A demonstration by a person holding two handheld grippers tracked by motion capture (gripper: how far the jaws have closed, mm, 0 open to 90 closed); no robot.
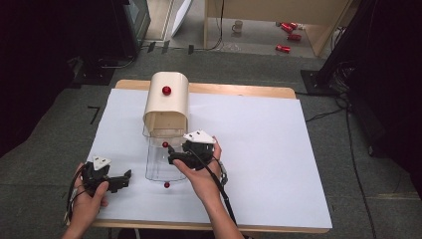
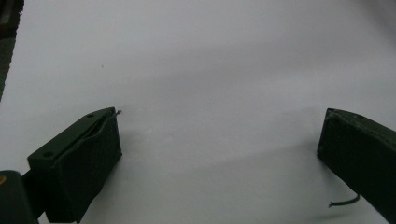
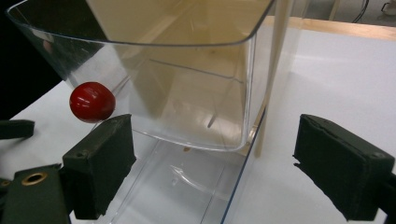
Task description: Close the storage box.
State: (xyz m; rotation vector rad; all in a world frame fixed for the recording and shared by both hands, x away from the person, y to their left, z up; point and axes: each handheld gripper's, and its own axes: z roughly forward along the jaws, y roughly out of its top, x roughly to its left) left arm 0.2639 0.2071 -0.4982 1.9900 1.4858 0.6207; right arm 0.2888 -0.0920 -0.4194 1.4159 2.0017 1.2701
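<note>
Desk, white-covered, carries a cream cabinet with two clear drawers pulled out. Right claw released, jaws wide, beside the upper clear drawer and its red knob. Left claw released over bare sheet.

1. A white sheet covers most of the wooden table.
2. Red cans lie scattered on the floor beyond the table (some under a wooden frame).
3. A mug stands near them.
</note>
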